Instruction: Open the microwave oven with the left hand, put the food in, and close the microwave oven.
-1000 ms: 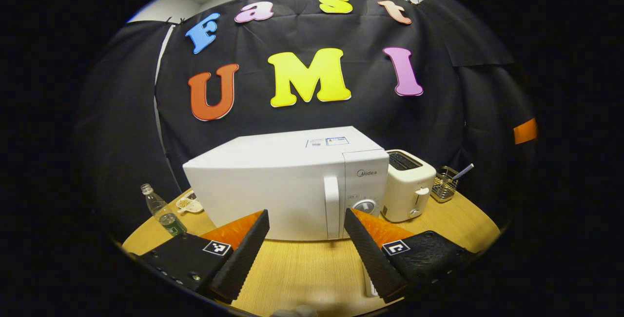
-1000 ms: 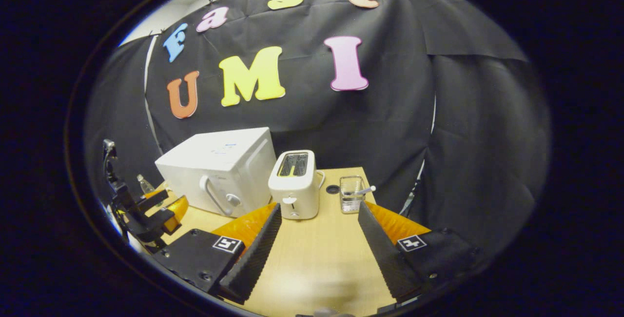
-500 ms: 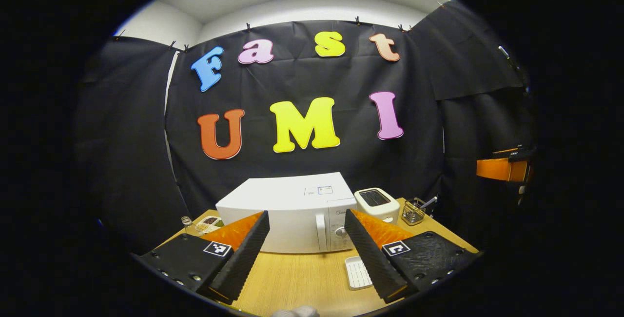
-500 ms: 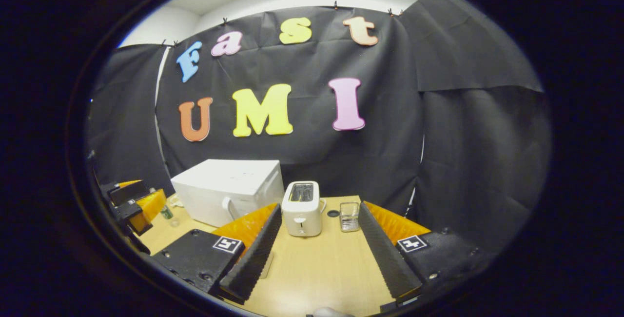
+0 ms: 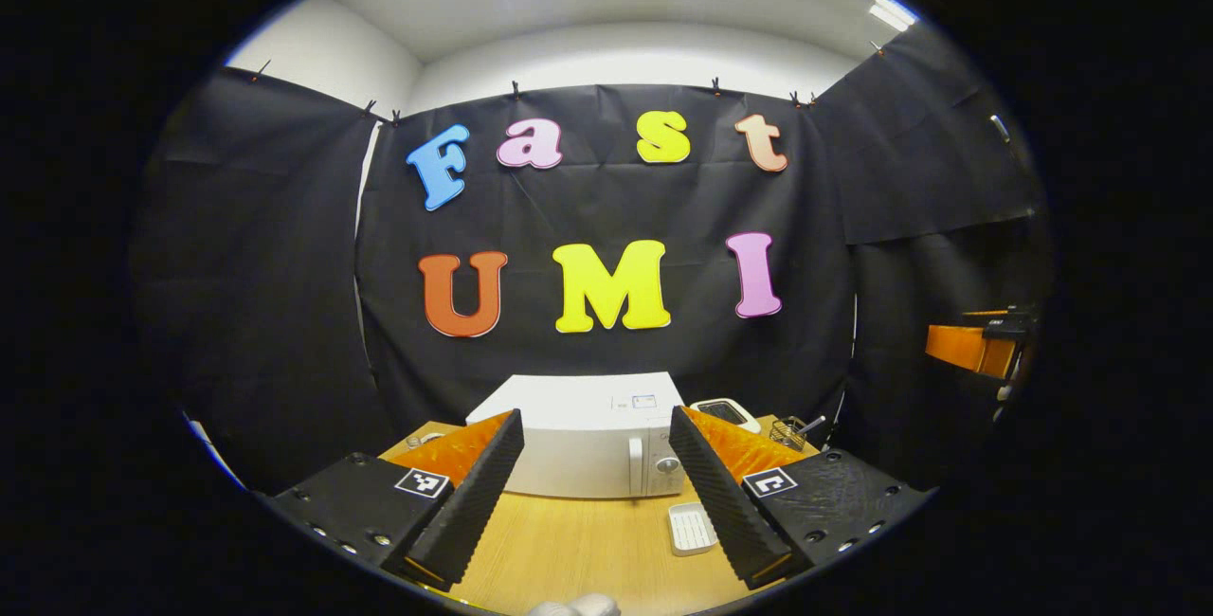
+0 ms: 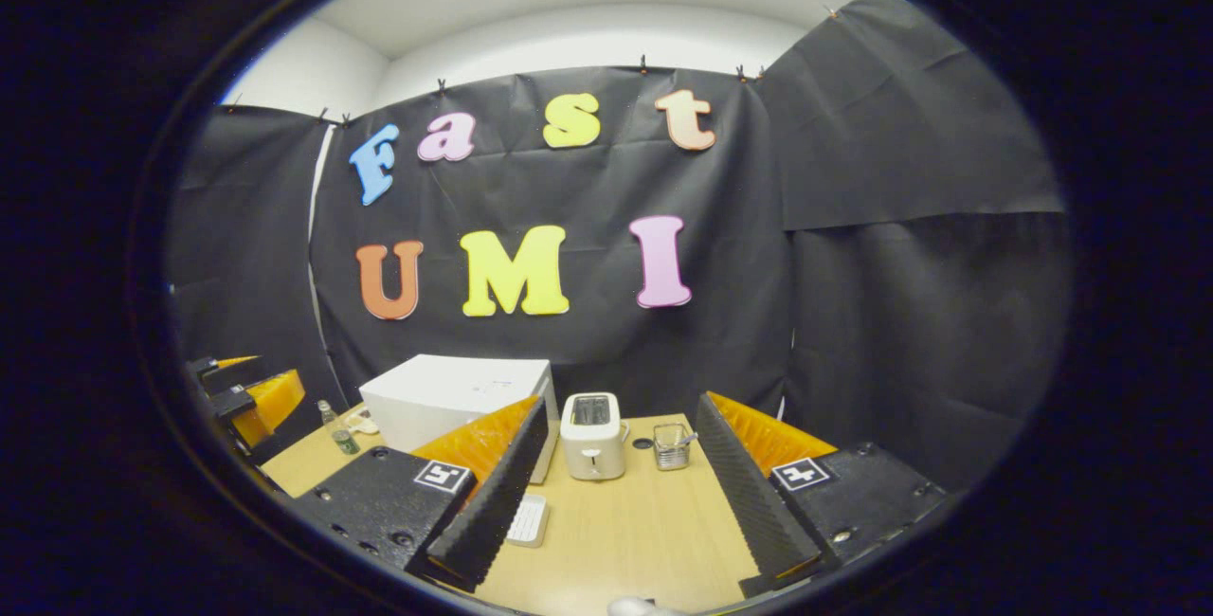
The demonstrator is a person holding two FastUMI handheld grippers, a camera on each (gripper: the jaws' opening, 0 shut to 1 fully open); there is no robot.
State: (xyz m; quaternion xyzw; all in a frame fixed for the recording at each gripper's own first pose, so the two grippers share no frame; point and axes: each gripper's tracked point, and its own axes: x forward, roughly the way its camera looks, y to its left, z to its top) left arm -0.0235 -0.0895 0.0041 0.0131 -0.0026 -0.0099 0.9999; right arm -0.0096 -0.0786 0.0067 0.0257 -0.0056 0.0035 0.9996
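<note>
wooden table (image 6: 625,540), microwave oven (image 5: 588,445), toaster (image 6: 591,436), wire basket (image 6: 671,446), bottle (image 6: 337,428), small white tray (image 5: 691,529)

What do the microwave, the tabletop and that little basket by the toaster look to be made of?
Microwave: smooth white casing, probably painted metal or plastic; a matte, even surface. Tabletop: light wood or wood-look laminate, with faint lengthwise grain. Basket: thin metal wire mesh by the look of it, see-through and greyish, too small to be sure.

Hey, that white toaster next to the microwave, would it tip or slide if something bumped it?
The toaster stands upright, tall and narrow on the smooth wooden table, so a high bump would probably tip it. A low push would more likely slide it. It is probably light for its bulk, unlike the boxy microwave beside it.
</note>
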